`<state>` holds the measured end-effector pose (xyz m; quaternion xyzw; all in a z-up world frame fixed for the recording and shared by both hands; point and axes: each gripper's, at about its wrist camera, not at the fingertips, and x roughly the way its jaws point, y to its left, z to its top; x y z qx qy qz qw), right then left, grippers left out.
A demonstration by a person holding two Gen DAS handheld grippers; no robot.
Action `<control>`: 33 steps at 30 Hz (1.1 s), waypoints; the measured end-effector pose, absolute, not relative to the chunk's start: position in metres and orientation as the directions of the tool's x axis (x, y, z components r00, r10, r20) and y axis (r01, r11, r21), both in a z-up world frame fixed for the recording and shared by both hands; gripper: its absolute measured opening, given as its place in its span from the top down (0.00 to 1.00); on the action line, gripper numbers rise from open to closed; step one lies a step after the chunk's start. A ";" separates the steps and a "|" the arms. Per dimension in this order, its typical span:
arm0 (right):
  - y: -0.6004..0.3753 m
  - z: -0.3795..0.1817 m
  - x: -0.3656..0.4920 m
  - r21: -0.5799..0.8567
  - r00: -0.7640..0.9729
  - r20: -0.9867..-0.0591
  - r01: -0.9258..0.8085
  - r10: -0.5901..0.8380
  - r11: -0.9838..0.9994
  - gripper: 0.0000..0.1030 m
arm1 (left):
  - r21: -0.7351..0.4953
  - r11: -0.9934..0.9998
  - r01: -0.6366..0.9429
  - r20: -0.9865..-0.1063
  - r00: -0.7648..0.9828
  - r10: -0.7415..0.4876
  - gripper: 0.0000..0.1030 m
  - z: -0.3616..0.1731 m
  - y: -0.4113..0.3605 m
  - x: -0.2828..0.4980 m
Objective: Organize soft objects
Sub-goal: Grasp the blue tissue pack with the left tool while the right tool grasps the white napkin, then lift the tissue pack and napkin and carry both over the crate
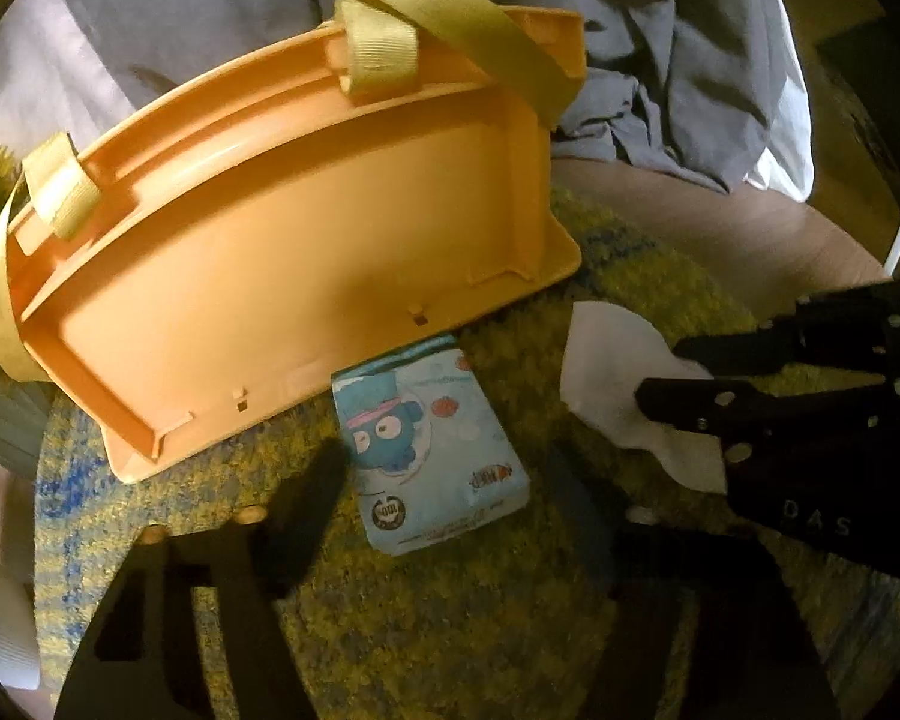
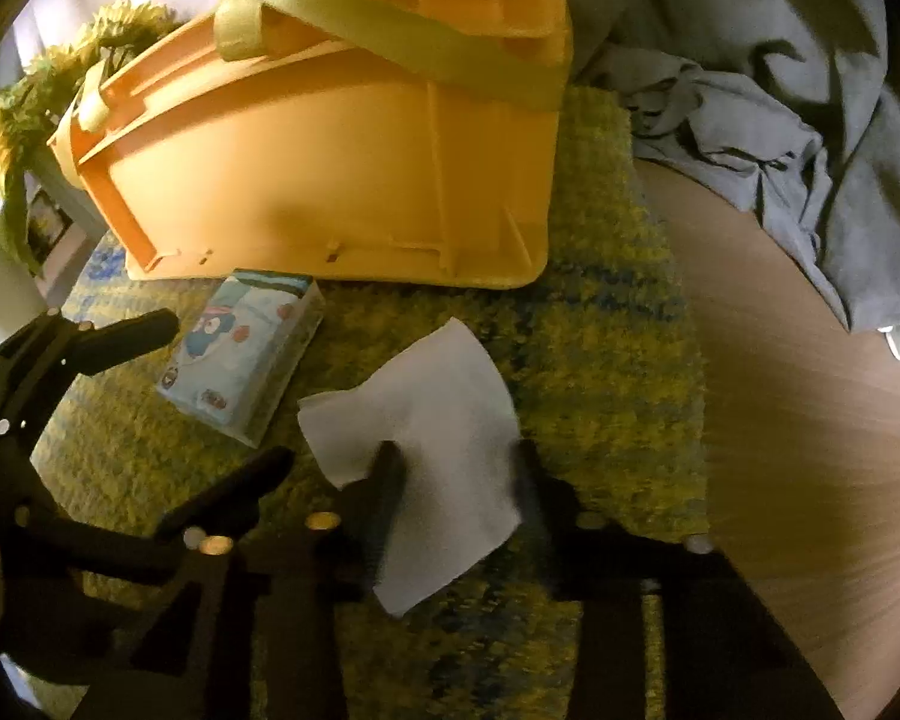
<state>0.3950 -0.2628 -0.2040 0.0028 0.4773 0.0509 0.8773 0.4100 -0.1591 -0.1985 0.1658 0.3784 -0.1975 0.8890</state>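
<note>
A white tissue (image 2: 444, 438) lies between the fingers of my right gripper (image 2: 459, 468), above the yellow-green rug; the jaws stand apart around it, and it also shows in the left wrist view (image 1: 618, 384). A blue tissue pack (image 1: 432, 450) with a cartoon figure lies on the rug beside an orange plastic basket (image 1: 282, 276) with pale yellow straps. My left gripper (image 1: 444, 498) is open, its fingers on either side of the pack. In the right wrist view the pack (image 2: 246, 354) lies left of the tissue, below the basket (image 2: 342, 180).
A crumpled grey cloth (image 2: 780, 120) lies on the wooden tabletop (image 2: 798, 408) at the right. Yellow artificial flowers (image 2: 24, 114) stand behind the basket at the left. The rug (image 2: 600, 330) covers the middle of the table.
</note>
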 end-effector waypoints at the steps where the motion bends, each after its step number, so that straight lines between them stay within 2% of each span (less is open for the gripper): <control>1: -0.263 -0.203 0.394 0.051 0.542 -0.836 -0.080 0.087 0.995 0.78 | 0.142 0.869 0.474 -0.737 0.636 -0.227 0.44 -0.198 -0.158 0.411; 4: -0.261 -0.200 0.387 0.043 0.554 -0.829 -0.066 0.072 0.997 0.83 | 0.116 0.875 0.471 -0.738 0.630 -0.241 0.45 -0.197 -0.154 0.411; 9: -0.257 -0.191 0.376 0.052 0.574 -0.816 -0.051 0.072 0.997 0.87 | 0.087 0.887 0.454 -0.733 0.632 -0.252 0.46 -0.192 -0.150 0.405; 18: -0.253 -0.176 0.361 0.066 0.610 -0.788 -0.045 0.080 0.997 0.88 | 0.044 0.911 0.410 -0.709 0.655 -0.261 0.46 -0.171 -0.135 0.389; 33: -0.242 -0.137 0.346 0.064 0.695 -0.713 -0.064 0.090 0.996 0.88 | 0.033 0.941 0.337 -0.615 0.749 -0.247 0.47 -0.128 -0.110 0.360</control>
